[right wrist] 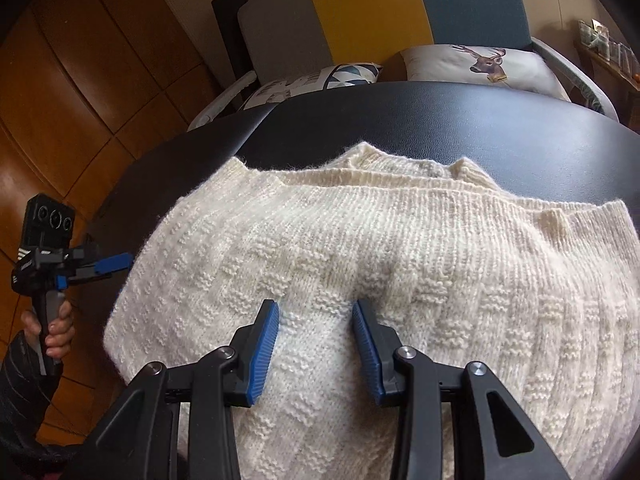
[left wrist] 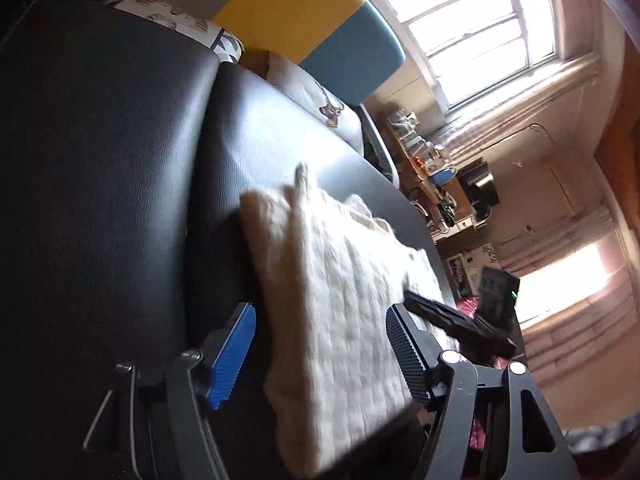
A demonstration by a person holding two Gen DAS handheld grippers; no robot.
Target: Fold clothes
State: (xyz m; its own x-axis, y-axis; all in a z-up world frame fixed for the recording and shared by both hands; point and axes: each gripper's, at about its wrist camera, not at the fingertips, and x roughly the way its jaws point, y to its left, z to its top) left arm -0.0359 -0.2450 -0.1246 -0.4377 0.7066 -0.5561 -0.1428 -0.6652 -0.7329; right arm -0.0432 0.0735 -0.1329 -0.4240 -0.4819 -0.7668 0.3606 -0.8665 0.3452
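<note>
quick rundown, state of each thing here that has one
cream knitted sweater: folded, lying flat on the black padded bench
left tongs: open, beside the sweater's edge, gripping nothing
right tongs: part open over the knit, pads not clamped
deer-print cushion: lying on the sofa

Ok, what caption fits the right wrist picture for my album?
Right tool rests on a cream knitted sweater spread on a black padded table.

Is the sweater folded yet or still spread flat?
Folded at least once: the sweater lies doubled on the black surface, its layered edges stacked at the far side.
</note>
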